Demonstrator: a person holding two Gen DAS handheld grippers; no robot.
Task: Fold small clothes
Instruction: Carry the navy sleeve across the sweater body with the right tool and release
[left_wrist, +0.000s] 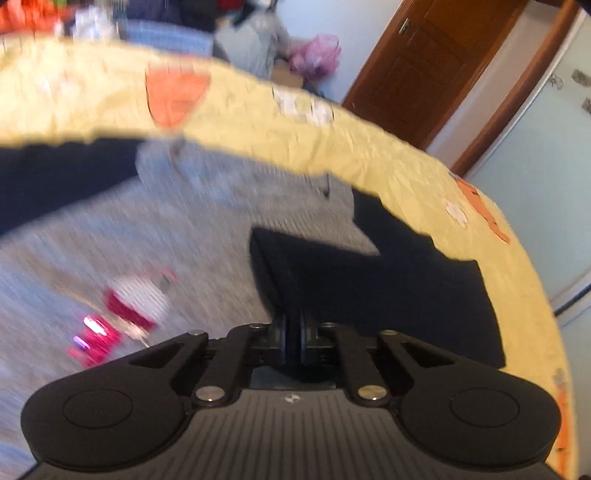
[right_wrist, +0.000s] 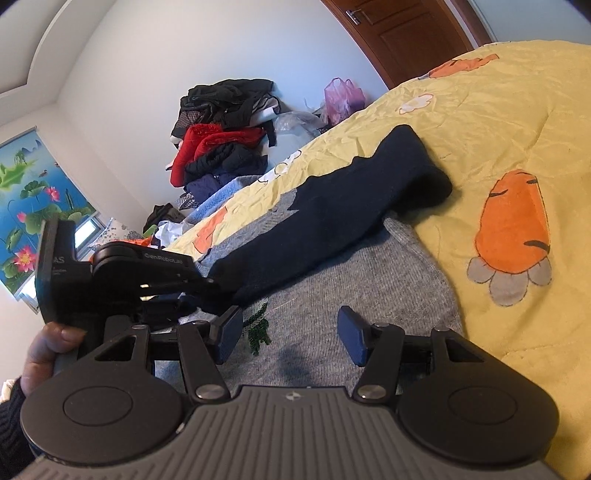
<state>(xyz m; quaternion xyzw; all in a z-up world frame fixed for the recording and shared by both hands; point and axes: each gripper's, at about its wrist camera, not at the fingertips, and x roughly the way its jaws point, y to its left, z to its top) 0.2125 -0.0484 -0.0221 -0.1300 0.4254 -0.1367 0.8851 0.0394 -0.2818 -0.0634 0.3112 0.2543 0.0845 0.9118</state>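
Clamped tight, the left gripper (left_wrist: 294, 332) pinches a navy sleeve (left_wrist: 291, 266) of the grey sweater (right_wrist: 343, 266) spread on the yellow bedspread (right_wrist: 498, 122). The right gripper (right_wrist: 291, 332) hovers over the grey knit, jaws parted and empty.

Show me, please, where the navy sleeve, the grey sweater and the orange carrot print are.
navy sleeve (right_wrist: 332, 206): right wrist view, mid-length of the sleeve.
grey sweater (right_wrist: 369, 273): right wrist view, bare knit body.
orange carrot print (right_wrist: 513, 225): right wrist view, carrot's middle.

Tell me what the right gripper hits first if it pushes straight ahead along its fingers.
Most likely the grey sweater, which lies directly ahead of the open right gripper. Further along that line sits its navy sleeve, though depth is hard to judge.
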